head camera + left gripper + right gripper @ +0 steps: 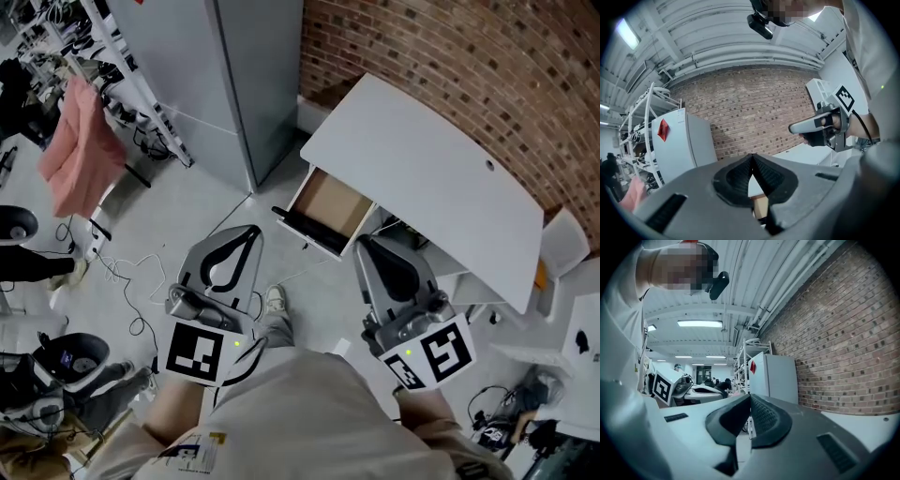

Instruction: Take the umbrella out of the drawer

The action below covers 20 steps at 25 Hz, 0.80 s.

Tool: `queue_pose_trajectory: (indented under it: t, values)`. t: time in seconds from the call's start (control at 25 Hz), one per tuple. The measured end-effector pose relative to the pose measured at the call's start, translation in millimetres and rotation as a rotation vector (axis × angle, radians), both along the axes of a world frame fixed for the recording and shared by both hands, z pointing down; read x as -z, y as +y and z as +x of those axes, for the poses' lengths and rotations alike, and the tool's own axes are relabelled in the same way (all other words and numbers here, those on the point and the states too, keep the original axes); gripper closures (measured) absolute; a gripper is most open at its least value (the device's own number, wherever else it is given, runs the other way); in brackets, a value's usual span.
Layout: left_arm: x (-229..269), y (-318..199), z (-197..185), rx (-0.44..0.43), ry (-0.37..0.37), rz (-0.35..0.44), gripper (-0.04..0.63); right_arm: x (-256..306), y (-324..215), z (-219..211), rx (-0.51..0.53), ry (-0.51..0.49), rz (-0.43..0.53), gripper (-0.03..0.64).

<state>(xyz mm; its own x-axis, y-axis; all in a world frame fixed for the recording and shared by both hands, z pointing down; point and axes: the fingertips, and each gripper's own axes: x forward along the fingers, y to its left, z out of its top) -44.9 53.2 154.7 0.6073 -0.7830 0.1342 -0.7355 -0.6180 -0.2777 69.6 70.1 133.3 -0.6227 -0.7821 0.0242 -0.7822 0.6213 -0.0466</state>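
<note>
A white desk (422, 178) stands against the brick wall, and its drawer (328, 208) is pulled open toward me, showing a brown inside. A black long shape (307, 228) lies along the drawer's front edge; I cannot tell whether it is the umbrella. My left gripper (247, 231) hangs a little left of the drawer front, its jaws shut and holding nothing. My right gripper (367, 243) is just right of the drawer front, also shut and holding nothing. In the left gripper view the jaws (751, 157) meet at their tips, and the right gripper (820, 124) shows beside them.
A tall grey cabinet (216, 75) stands left of the desk. A pink cloth (82, 141) hangs on a rack at far left, with cables (122, 272) on the floor below. My shoe (275, 300) is between the grippers. White furniture (562, 246) stands at the right.
</note>
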Motion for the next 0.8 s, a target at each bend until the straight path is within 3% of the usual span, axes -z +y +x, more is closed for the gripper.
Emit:
queue_pose_trajectory:
  t: [0.52,0.8]
  values:
    - [2,-114,-33,-0.091,0.004,0.001,0.588,5,-114,-46,-0.057,0.007,0.013,0.609]
    - [-1,-147,-47,-0.074,0.029,-0.014,0.588,0,-145,-62,-0.043,0.000,0.012,0.609]
